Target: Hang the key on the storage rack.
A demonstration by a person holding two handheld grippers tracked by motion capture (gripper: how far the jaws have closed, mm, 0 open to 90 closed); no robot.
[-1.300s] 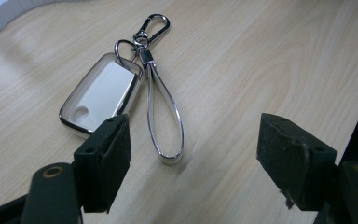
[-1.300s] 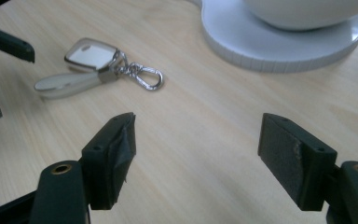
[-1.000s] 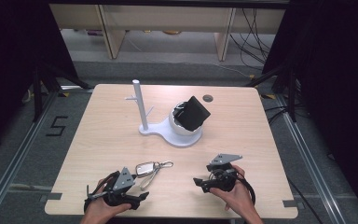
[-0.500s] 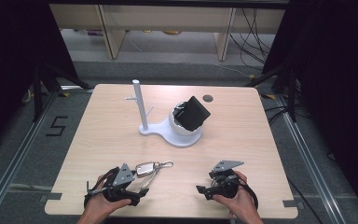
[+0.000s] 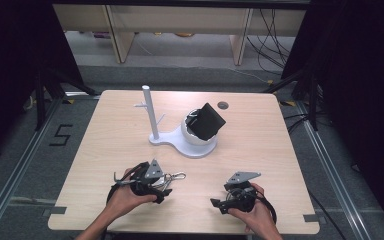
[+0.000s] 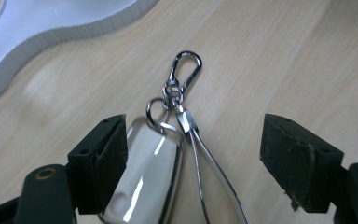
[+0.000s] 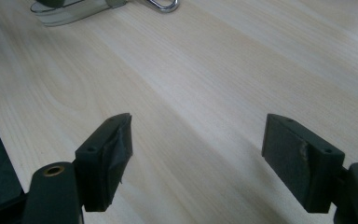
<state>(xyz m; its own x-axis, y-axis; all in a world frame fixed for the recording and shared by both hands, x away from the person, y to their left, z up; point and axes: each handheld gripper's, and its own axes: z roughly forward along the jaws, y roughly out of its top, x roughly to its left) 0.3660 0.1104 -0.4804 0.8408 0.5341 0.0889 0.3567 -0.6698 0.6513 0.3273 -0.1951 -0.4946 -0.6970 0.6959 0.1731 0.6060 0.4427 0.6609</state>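
Lower frame, high view: left tongs (image 5: 166, 184) spread wide, straddling the key fob (image 6: 147, 179) but gripping nothing; right tongs (image 5: 219, 204) equally wide, empty over bare counter (image 5: 260, 145). The fob lies flat at lower centre-left, its long axis running away from the person, the carabiner clip (image 6: 185, 69) leading toward the white stand (image 5: 180, 140). Risk, as judged: only one jaw sits near the fob, so closing may pinch the loose strap (image 6: 214, 172) and skid the glossy body sideways. Beyond, a black box (image 5: 207, 121) rests tilted in the stand's bowl
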